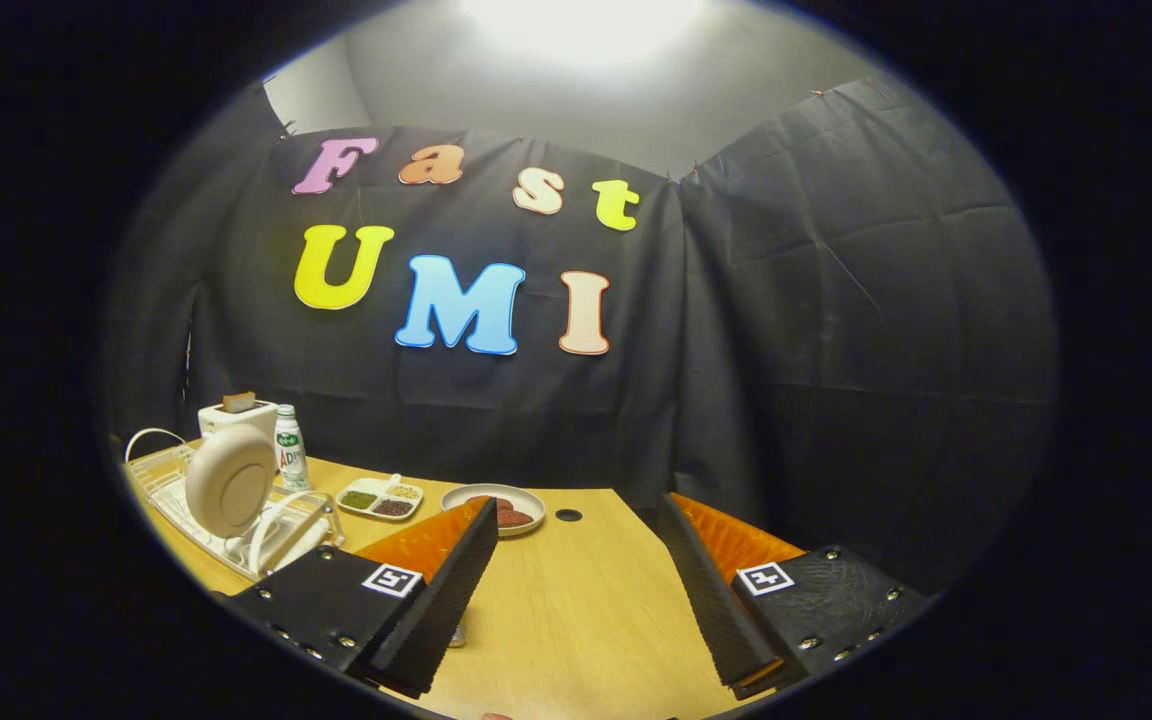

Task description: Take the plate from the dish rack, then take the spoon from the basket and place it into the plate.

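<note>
Lots of stuff crowded at the far left end of the wooden table (576,610): a white dish rack (236,510) with the cream plate (229,480) standing on edge in it, a white toaster (236,415) behind that, and a small bottle (289,447) just beside the toaster. Further along sit a divided snack tray (380,498) and a shallow dish (501,507) with something reddish-brown in it, partly hidden behind one finger. A small round hole (568,515) in the tabletop is near that dish. The middle of the table ahead is bare wood, running back to the black cloth wall (816,380). The gripper (576,590) is spread wide, gripping nothing, fingers above the wood. Can't make out the basket or spoon.
</note>
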Demonstrator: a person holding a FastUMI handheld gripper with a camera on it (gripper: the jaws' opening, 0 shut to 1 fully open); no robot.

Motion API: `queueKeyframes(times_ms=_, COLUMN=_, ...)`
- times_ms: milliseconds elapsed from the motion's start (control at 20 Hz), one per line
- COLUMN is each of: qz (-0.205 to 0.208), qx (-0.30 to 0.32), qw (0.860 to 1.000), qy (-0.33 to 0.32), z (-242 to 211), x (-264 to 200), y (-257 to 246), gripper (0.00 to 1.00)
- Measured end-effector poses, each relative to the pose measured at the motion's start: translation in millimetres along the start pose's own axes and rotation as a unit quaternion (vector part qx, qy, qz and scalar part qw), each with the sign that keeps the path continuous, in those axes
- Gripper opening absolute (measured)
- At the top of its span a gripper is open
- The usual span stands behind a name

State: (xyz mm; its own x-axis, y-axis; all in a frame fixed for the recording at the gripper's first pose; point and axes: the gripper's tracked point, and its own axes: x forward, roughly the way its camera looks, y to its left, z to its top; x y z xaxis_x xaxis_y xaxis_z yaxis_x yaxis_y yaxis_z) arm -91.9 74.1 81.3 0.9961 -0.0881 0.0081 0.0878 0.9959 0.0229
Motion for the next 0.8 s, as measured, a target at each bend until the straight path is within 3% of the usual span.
queueKeyframes(times_ms=600, qz=0.103, qx=0.016, qw=0.995, qy=0.002, z=62.2, x=-27.4, y=185.5, gripper=0.99)
queueKeyframes(times_ms=800, qz=0.112, qx=0.022, qw=0.993, qy=0.026, z=60.3, x=-20.0, y=232.3, gripper=0.99)
